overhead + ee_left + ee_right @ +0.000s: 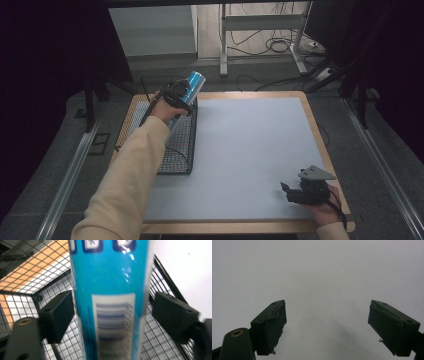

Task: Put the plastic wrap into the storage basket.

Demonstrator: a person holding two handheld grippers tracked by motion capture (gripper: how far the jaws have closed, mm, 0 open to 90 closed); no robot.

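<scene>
Left gripper, jaws clamped on the blue cylindrical can, holds it above the black wire basket, long axis tilted up, away, rightward. Left gripper view: barcode label. Right gripper on the bench, jaws apart.

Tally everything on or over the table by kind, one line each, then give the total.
Blue can: 1, with the left gripper around it
Black wire basket: 1
Grey mat: 1
Grippers: 2, the left one and the right gripper, which is open over the mat
Total: 5
</scene>
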